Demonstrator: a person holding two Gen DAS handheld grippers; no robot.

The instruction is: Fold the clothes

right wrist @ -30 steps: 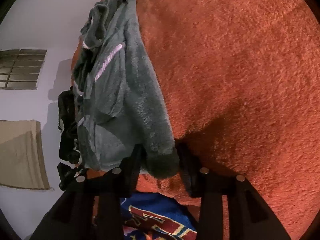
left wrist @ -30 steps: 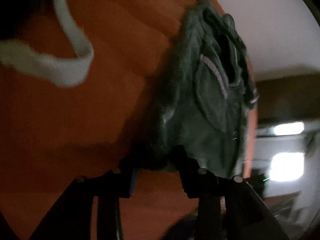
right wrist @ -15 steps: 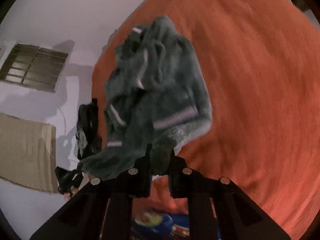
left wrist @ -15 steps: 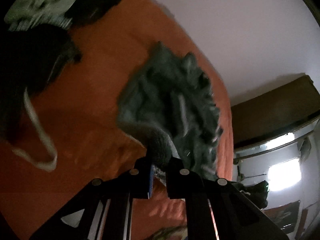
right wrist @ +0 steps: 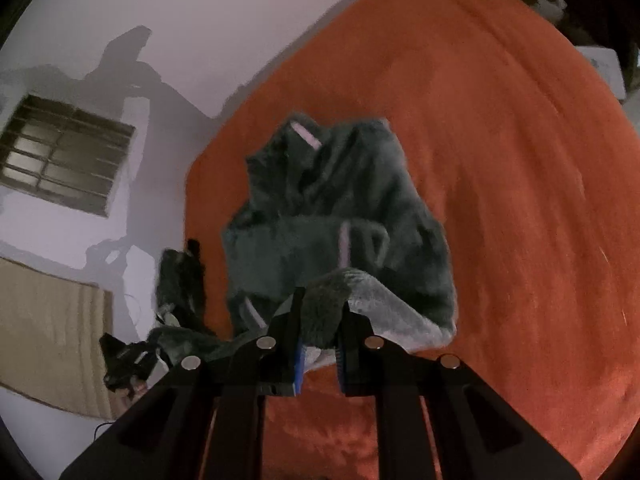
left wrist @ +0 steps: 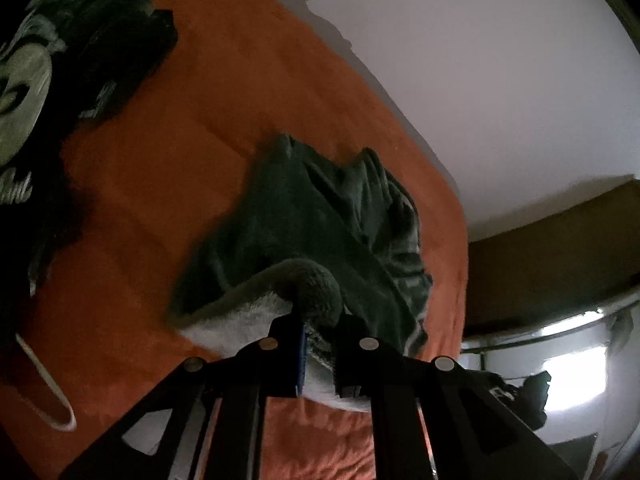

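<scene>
Both tools clamp grey fleece (left wrist: 304,232) above orange blanket (left wrist: 168,168).

So the fleece garment (left wrist: 320,232) hangs above the blanket (left wrist: 168,184), pinched at its near edge between the left gripper (left wrist: 318,322) fingers. Printed clothes (left wrist: 48,80) lie on the blanket off to its left. A wall (left wrist: 480,80) stands behind the blanket.

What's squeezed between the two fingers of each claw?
A fluffy edge of the grey fleece jacket: the left claw in its own view, the right claw in its.
</scene>
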